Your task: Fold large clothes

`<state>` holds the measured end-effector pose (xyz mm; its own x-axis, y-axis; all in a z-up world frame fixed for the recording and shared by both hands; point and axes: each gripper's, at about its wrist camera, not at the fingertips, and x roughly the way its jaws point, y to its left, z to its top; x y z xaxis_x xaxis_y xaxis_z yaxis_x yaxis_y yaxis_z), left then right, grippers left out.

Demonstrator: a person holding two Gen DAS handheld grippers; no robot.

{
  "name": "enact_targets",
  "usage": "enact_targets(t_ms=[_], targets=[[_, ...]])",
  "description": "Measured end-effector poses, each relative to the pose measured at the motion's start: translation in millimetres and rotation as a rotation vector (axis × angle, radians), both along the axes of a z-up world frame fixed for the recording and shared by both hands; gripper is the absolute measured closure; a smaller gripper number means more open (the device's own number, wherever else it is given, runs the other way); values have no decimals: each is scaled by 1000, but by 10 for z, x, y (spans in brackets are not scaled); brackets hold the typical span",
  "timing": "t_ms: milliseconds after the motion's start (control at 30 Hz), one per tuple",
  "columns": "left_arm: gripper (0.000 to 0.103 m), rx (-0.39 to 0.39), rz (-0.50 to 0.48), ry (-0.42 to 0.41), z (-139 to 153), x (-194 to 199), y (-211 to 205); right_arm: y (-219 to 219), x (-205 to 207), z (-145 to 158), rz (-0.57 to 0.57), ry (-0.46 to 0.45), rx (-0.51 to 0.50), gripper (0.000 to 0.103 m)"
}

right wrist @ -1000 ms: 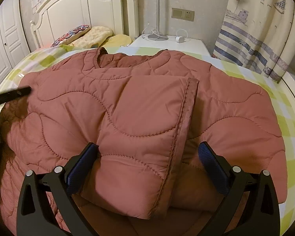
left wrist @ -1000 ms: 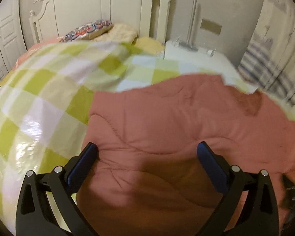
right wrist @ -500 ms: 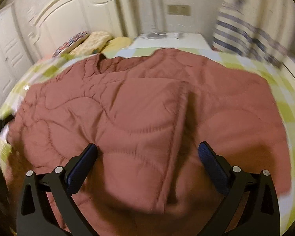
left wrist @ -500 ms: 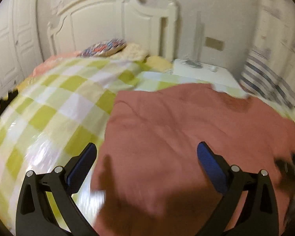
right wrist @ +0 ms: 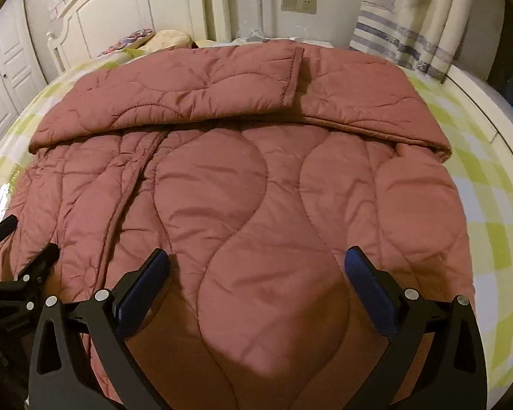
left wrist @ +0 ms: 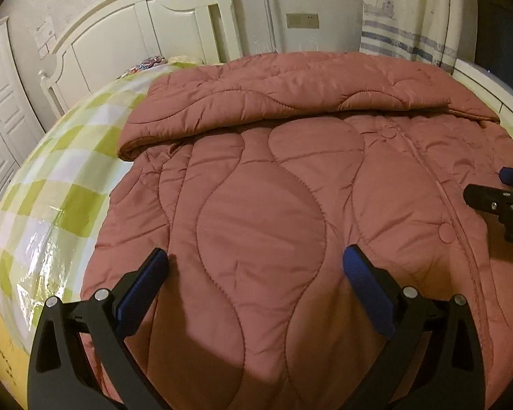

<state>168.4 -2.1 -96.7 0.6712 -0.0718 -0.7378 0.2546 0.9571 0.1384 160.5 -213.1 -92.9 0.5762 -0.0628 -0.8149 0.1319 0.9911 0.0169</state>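
Left gripper (left wrist: 254, 270) agape, empty, poised above quilted coat (left wrist: 290, 188) on bed (left wrist: 61, 184). Coat's near hem spanning left to right beneath both. Right gripper (right wrist: 256, 270) likewise agape, equally near.

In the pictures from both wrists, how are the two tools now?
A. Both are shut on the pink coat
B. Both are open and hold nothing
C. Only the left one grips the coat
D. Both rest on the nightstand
B: the left tool and the right tool show wide-apart fingers above the pink quilted coat, gripping no fabric.
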Motion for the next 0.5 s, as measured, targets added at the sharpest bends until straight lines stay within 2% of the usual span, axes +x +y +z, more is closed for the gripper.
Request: enact_targets(t_ms=[167, 367, 433, 500], targets=[[2, -25, -1, -6, -22, -30, 16, 28, -2, -59, 1, 3, -10, 4], [2, -71, -7, 36, -33, 14, 99, 22, 8, -68, 23, 24, -21, 4], [2, -84, -13, 57, -1, -12, 160, 25, -49, -25, 30, 43, 6, 5], [2, -122, -4, 64, 74, -110, 280, 30, -215, 67, 33, 12, 34, 6]])
